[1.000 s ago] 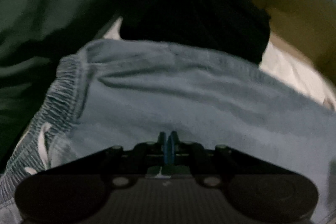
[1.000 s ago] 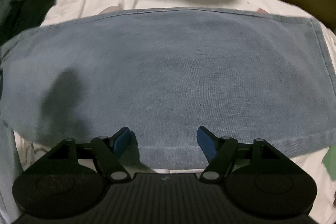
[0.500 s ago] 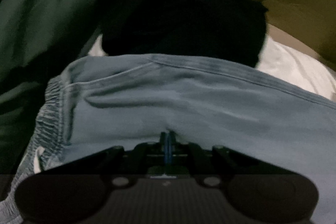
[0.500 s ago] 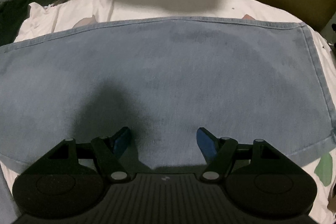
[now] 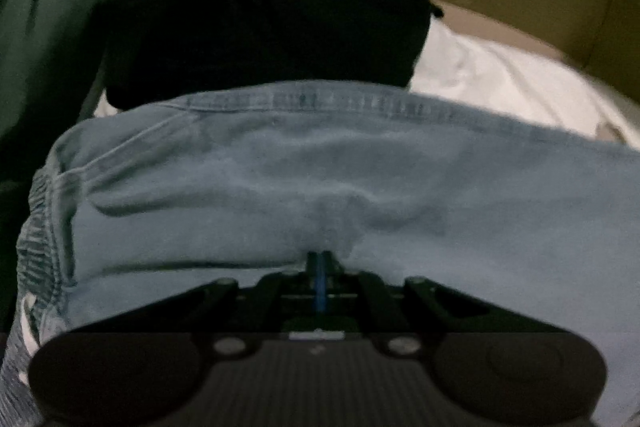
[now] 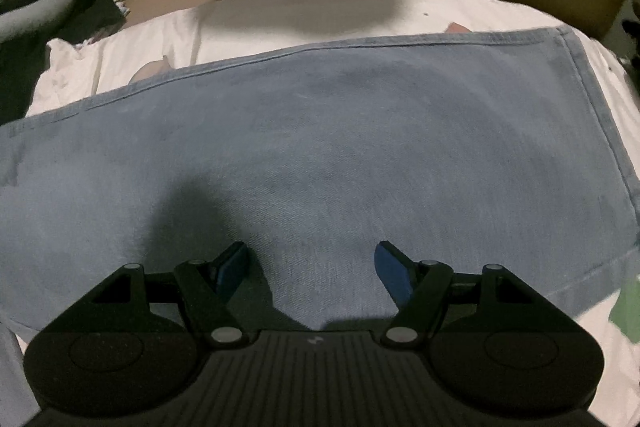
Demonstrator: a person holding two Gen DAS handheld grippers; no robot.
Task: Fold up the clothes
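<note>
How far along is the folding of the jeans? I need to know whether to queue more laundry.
Early. Done: the light blue jeans lie spread flat on the white sheet. In hand: the left gripper is shut on denim near the waistband; the right gripper hovers open over the leg. Left: the folds themselves, plus the black garment behind.

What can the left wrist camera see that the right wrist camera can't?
Only the left wrist view shows the jeans' stretchy waistband, a black garment, green cloth, and the left gripper pinching denim. Only the right wrist view shows the hemmed leg end and the open right gripper. Both show blue jeans on a white sheet.
</note>
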